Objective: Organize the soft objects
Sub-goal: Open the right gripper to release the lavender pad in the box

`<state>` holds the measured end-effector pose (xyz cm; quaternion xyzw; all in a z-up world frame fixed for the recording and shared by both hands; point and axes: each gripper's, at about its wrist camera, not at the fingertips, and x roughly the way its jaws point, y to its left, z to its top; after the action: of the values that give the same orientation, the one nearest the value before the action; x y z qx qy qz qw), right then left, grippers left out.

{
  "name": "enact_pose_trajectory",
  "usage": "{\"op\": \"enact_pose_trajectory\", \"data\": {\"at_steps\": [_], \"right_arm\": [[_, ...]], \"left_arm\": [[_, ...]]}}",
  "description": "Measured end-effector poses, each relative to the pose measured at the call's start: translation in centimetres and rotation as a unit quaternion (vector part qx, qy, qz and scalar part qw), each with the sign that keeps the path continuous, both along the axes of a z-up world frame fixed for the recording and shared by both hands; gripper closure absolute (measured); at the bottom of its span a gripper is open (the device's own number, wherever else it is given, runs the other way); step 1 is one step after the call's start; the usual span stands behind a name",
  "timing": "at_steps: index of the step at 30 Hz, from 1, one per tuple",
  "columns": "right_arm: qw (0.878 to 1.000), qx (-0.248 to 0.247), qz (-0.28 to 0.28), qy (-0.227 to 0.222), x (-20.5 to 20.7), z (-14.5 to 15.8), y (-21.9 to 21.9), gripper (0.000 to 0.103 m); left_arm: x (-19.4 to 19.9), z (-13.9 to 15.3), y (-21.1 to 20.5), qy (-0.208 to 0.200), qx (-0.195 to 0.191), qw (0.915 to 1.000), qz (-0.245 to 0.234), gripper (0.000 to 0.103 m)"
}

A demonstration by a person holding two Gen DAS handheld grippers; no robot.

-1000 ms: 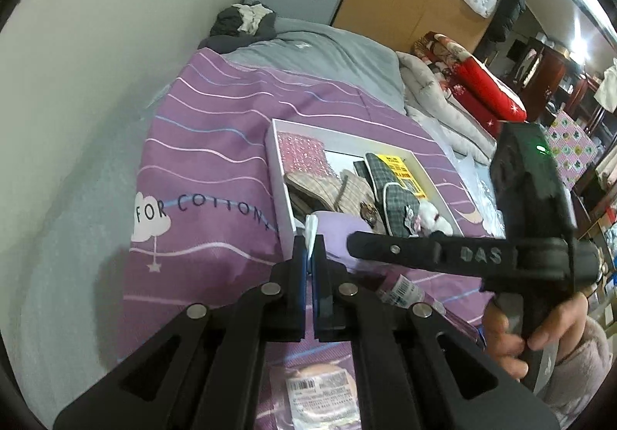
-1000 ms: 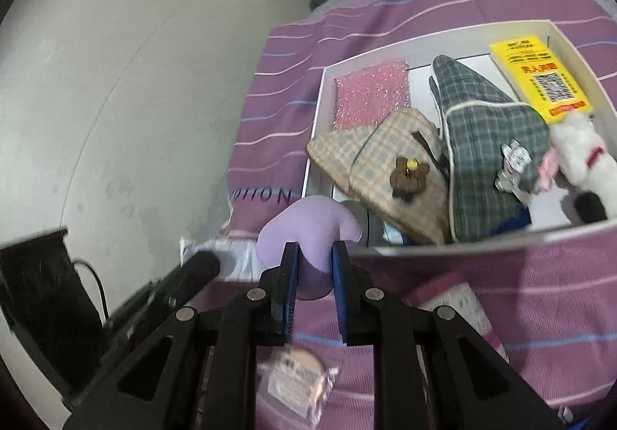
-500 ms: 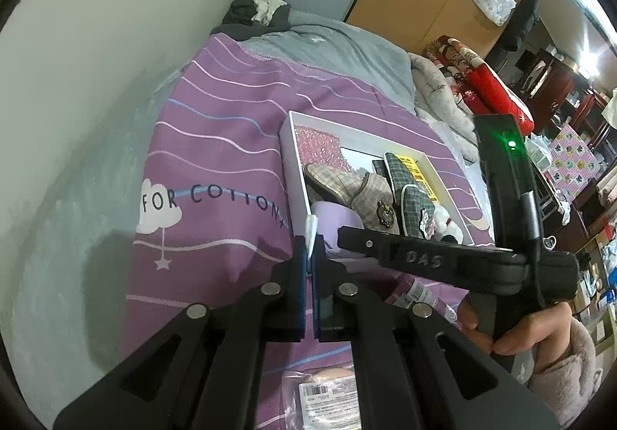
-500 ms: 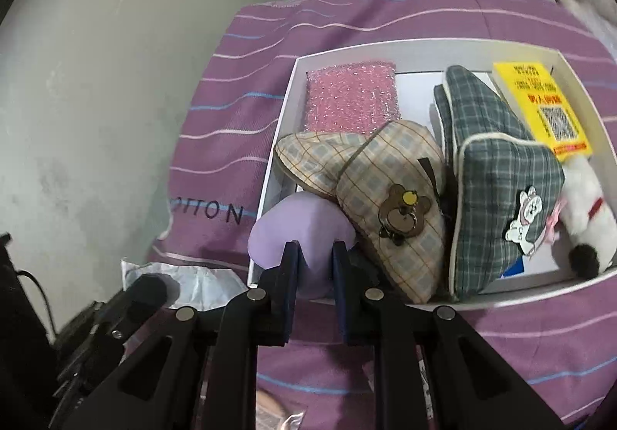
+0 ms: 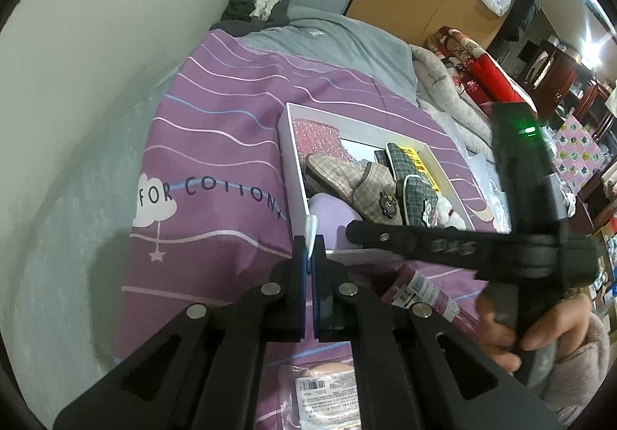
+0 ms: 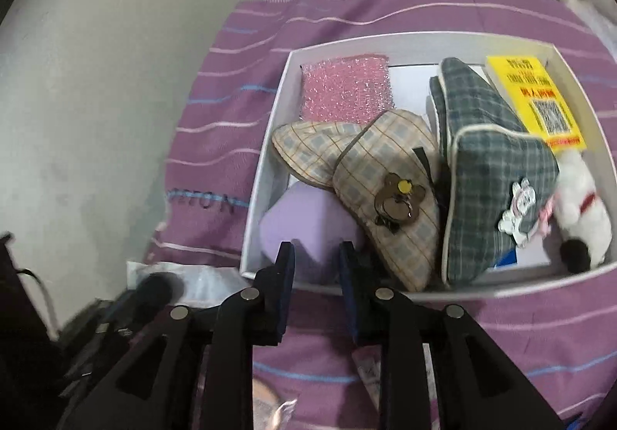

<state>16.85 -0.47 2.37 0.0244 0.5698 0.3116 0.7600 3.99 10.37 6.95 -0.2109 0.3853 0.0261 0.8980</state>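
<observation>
A white box point(image 6: 270, 144) lies on the purple striped bedspread point(image 6: 231, 90). It holds a pink sponge cloth point(image 6: 345, 86), beige plaid slippers point(image 6: 370, 167), green plaid slippers point(image 6: 493, 160), a yellow pack point(image 6: 536, 98) and a white plush toy point(image 6: 582, 202). A lilac soft pad point(image 6: 304, 221) rests in its near left corner. My right gripper point(image 6: 316, 260) straddles that pad with its jaws opening, and the pads no longer squeeze it. My left gripper point(image 5: 309, 248) is shut on a clear plastic wrapper point(image 5: 310, 231), just outside the box's near left corner point(image 5: 304, 214).
Sealed packs lie on the bedspread close to me, one with a barcode label point(image 5: 324, 391) and a maroon one point(image 5: 420, 291). A pale wall point(image 5: 96, 83) runs along the left. Grey bedding point(image 5: 347, 40) and dark clothes point(image 5: 254, 9) lie beyond the box. A person's hand point(image 5: 540, 329) holds the right gripper.
My right gripper carried the lilac pad over the box's near rim into the corner, then its jaws widened. The left gripper stayed shut on the wrapper.
</observation>
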Motion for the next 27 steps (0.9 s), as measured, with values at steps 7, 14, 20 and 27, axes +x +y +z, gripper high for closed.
{"op": "enact_pose_trajectory", "data": {"at_steps": [7, 14, 20, 27], "right_arm": [[0.999, 0.035, -0.006, -0.033, -1.4, 3.0, -2.3, 0.07], [0.997, 0.053, -0.03, -0.055, -1.9, 5.0, -4.8, 0.07], [0.994, 0.063, -0.063, -0.065, -1.6, 5.8, -7.0, 0.07], [0.989, 0.058, -0.11, -0.085, -0.5, 6.5, -11.2, 0.069]], "left_arm": [[0.1, 0.8, -0.9, -0.004, 0.015, 0.9999, -0.004, 0.1], [1.2, 2.1, -2.0, -0.013, 0.007, 0.9996, -0.024, 0.1], [3.4, 2.8, -3.5, -0.014, -0.001, 0.9989, -0.046, 0.1], [5.8, 2.9, -6.4, -0.016, -0.019, 0.9966, -0.079, 0.1]]}}
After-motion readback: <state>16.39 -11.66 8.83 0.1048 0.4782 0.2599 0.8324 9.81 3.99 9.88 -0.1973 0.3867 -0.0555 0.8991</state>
